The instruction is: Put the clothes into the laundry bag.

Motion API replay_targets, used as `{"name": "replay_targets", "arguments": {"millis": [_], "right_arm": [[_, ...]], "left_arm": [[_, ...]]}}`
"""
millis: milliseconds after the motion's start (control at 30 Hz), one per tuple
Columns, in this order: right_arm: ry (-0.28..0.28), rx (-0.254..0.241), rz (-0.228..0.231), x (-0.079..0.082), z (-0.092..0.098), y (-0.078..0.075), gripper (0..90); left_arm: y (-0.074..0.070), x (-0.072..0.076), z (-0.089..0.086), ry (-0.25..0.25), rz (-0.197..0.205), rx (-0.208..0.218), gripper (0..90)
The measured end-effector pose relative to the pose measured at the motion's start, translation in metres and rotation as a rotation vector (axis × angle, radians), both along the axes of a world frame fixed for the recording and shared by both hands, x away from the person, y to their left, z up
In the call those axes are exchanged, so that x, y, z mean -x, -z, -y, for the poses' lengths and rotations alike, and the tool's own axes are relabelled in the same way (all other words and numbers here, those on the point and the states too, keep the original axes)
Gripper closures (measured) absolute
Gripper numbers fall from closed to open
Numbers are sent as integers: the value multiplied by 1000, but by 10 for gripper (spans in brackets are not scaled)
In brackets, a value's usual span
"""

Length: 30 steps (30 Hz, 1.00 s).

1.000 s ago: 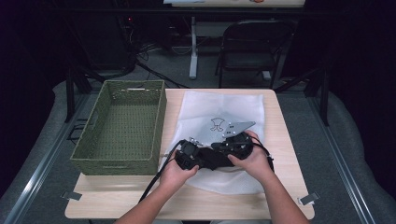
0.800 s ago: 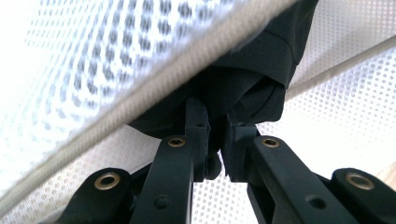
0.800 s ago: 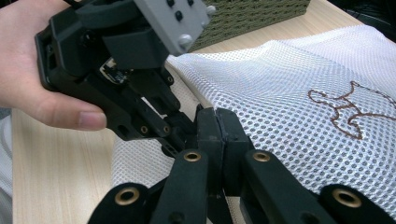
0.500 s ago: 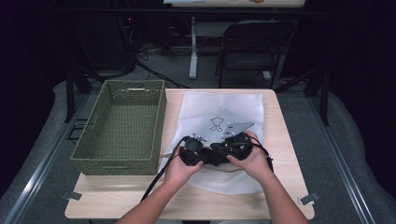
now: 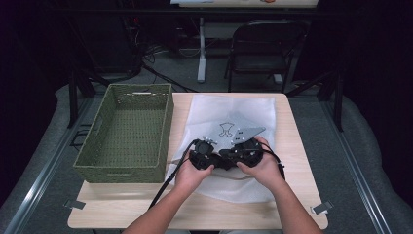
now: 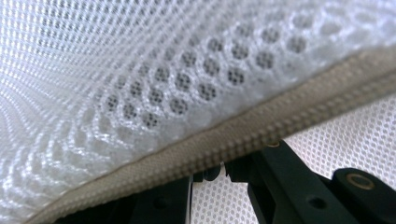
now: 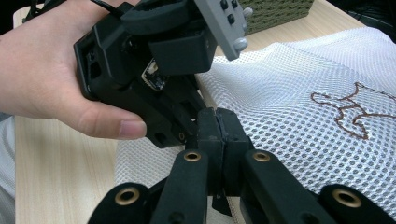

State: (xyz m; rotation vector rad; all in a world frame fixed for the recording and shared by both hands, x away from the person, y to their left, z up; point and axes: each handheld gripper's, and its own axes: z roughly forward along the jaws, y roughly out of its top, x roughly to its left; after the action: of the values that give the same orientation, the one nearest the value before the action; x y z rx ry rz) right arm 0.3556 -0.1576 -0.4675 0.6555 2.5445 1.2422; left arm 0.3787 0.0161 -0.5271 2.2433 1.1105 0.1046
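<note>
while both hands crowd together at the near edge of the white mesh bag (image 5: 234,122), the risk is plain: the two tools sit almost nose to nose, and any tug from one could pull the fabric out of the other's bite or snag the zipper (image 6: 261,128). the left tool (image 5: 203,157) looks to be pinched on the bag's zippered edge, with the mesh draped right over its camera and the seam running just above its jaws, so a jerk there might bunch the netting into the zipper teeth. the right tool (image 7: 218,128) has its jaws pressed together, flat against each other; whether a thin bit of mesh or a zipper pull is caught between them i cannot tell, and if nothing is, the next pull would come away empty. the cable trailing off the left tool could also drag across the fabric.

now the bag itself: it lies flat on the worktop (image 5: 297,146), beside the green woven basket (image 5: 129,131), which stands to its left and apart from it. it is soft white netting with round holes, limp and slippery-looking, with a brown outline figure (image 7: 350,109) stitched on its face and a pale ribbed zipper along one edge, lifted slightly at the left tool.
</note>
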Motion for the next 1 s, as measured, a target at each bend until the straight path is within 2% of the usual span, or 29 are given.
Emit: {"name": "replay_targets", "arguments": {"millis": [267, 700, 900, 1000], "right_arm": [[7, -13, -9, -2, 3, 0, 900], [19, -4, -20, -5, 4, 5, 899], [23, 0, -28, -6, 5, 8, 899], [24, 3, -28, -6, 5, 8, 899]], "left_arm": [[4, -2, 4, 1, 0, -1, 814], [12, -7, 7, -7, 2, 10, 799], [17, -5, 9, 10, 13, -7, 761], [17, -4, 8, 15, 13, -4, 710]]}}
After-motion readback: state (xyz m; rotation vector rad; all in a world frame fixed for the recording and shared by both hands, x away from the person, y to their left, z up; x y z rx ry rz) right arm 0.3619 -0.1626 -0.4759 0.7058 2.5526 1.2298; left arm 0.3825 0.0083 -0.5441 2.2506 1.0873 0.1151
